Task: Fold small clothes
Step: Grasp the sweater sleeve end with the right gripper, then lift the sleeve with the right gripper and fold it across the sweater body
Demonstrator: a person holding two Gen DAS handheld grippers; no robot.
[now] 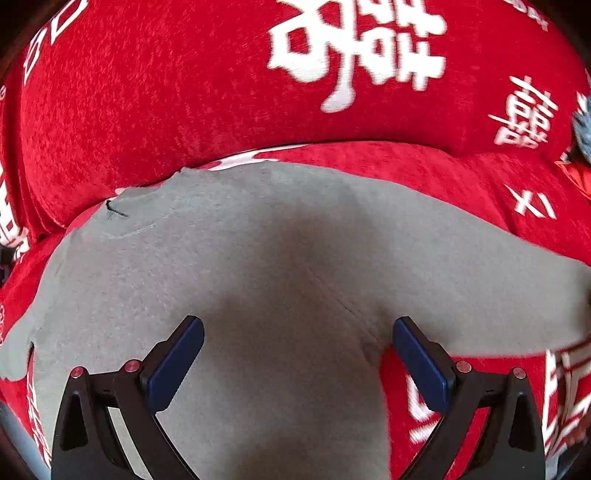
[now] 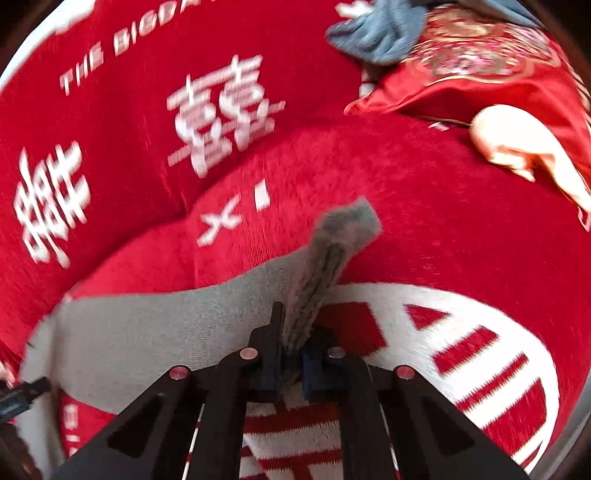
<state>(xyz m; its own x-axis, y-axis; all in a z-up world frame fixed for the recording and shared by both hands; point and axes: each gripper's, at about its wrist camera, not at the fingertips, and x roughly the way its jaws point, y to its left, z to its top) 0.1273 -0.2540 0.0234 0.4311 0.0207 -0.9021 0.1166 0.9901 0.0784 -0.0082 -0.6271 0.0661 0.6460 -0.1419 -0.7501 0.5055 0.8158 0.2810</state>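
A small grey garment (image 1: 258, 258) lies spread flat on a red sofa seat (image 1: 424, 166) with white characters. In the left wrist view my left gripper (image 1: 297, 332) hovers just above its lower middle, jaws wide apart, nothing between the blue pads (image 1: 177, 365). One grey sleeve runs off to the right. In the right wrist view my right gripper (image 2: 293, 332) is shut on the end of that grey sleeve (image 2: 325, 266), which stands up pinched between the fingers, its cuff sticking out past the tips. The rest of the garment (image 2: 147, 328) lies to the left.
The red backrest cushion (image 1: 184, 92) rises right behind the garment. A blue-grey cloth (image 2: 376, 33), a shiny red embroidered fabric (image 2: 480, 77) and a pale pink item (image 2: 517, 147) lie at the far right of the seat. The left gripper's tip (image 2: 22, 395) shows at the left edge.
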